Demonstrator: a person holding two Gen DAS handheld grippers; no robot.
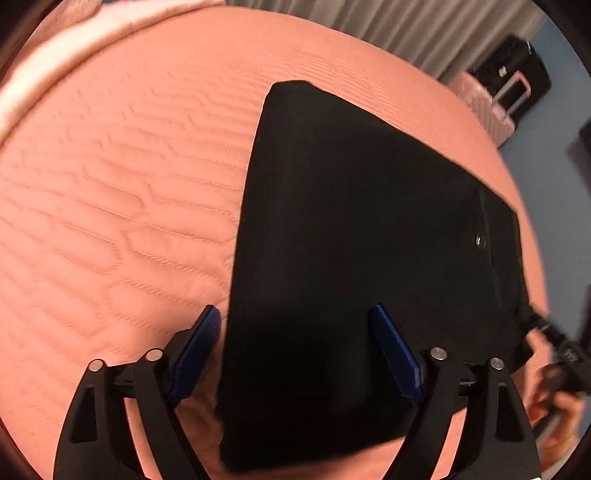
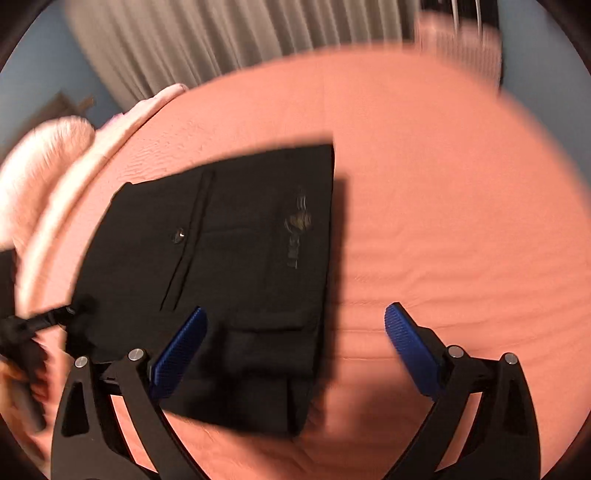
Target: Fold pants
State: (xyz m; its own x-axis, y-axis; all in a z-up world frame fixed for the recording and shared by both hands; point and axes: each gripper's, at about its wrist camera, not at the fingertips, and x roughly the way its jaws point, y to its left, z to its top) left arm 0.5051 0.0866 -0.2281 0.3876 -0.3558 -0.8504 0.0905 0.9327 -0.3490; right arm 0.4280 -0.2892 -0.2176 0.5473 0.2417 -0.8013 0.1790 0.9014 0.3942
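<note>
- Pants [image 1: 354, 258]: black, folded into a compact, roughly rectangular stack, lying flat on the salmon quilted bedspread [image 1: 122, 206]. No part of the stack is lifted.
- Snap button [image 1: 481, 242]: 1 metal snap visible near a seam line on the top layer; also seen in the right wrist view [image 2: 180, 233].
- Logo print [image 2: 300, 225]: faint gold mark with lettering on the top layer, near the stack's straight edge.
- Left gripper [image 1: 297, 315]: fingers spread wide, blue pads [image 1: 393, 354] apart. 1 pad sits over the bedspread just beside the stack's edge, the other over the black cloth. Nothing is held between them; contact with the cloth cannot be confirmed.
- Right gripper [image 2: 295, 314]: fingers spread wide, holding nothing. 1 blue pad [image 2: 181, 354] is over the pants, the other over bare bedspread, with the stack's straight edge between them.
- Right wrist view is motion-blurred; fine detail is unreliable.
- Surroundings: grey curtain [image 2: 229, 33] behind the bed; pink suitcase [image 1: 487, 107] beyond the bed's far corner.
</note>
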